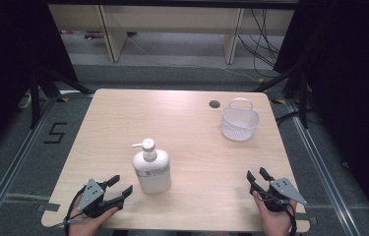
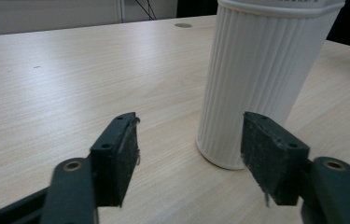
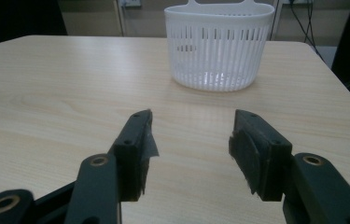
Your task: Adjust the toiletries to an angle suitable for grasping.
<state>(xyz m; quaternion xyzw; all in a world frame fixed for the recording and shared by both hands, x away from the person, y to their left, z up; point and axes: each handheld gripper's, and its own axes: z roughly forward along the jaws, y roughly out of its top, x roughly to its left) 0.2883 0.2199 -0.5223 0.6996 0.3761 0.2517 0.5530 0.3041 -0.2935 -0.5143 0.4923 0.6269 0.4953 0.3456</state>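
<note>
A white pump bottle (image 1: 151, 168) stands upright near the middle of the wooden table (image 1: 182, 123). In the left gripper view its ribbed body (image 2: 261, 74) rises just beyond the right jaw. My left gripper (image 1: 120, 187) rests at the table's front left, a short way left of the bottle, open and empty. A white slatted basket (image 1: 240, 121) sits at the back right, and it stands empty straight ahead in the right gripper view (image 3: 219, 46). My right gripper (image 1: 258, 175) lies at the front right, open, with nothing between its jaws.
A round cable hole (image 1: 214, 104) pierces the table just left of the basket. Dark curtains flank both sides. Wooden furniture legs and cables stand beyond the far edge. Bare tabletop stretches between the bottle and the basket.
</note>
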